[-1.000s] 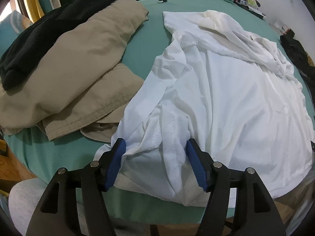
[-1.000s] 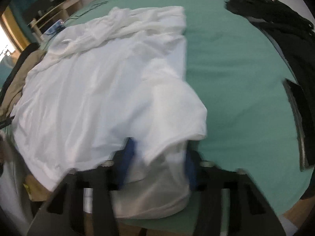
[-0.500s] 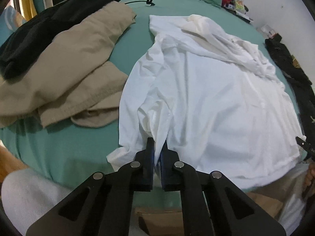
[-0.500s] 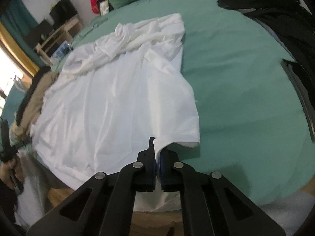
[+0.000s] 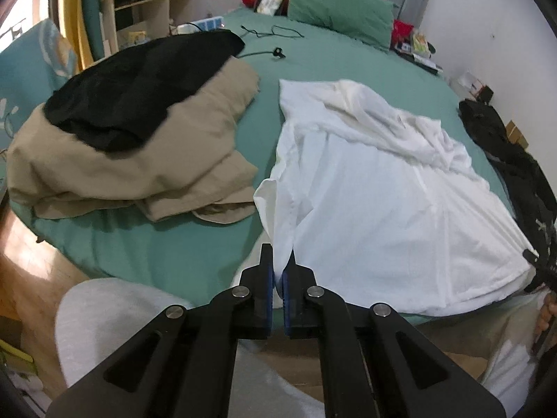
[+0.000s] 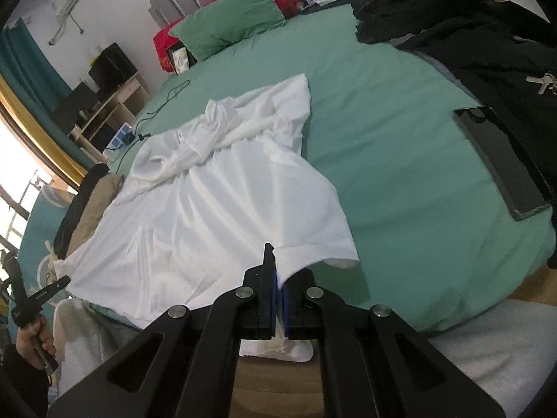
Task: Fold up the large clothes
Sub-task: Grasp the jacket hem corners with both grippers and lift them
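The left gripper [image 5: 279, 268] was closed on a pinch of the white shirt [image 5: 376, 202], the fabric rising in a taut fold from the bed into the blue pads [image 5: 268, 289]. The right gripper [image 6: 278, 271] was likewise clamped on the shirt [image 6: 209, 216] at its near hem beside the short sleeve [image 6: 327, 247], cloth showing between the pads and bunching below them. In the right wrist view the left gripper appeared at the far left edge, held in a hand [image 6: 34, 338]. The shirt lay spread on the green bedsheet [image 5: 167, 250], its near edge at the foot of the bed and its far end rumpled toward the headboard. Just beside it on the left lay a folded tan garment [image 5: 139, 160] with a black garment [image 5: 139, 83] on top. On the right side of the bed lay a dark tablet [image 6: 501, 160] and black clothing [image 6: 470, 35] bearing keys [image 6: 541, 82]. Farther off were a black cable [image 5: 275, 31] and a green pillow [image 5: 334, 10].
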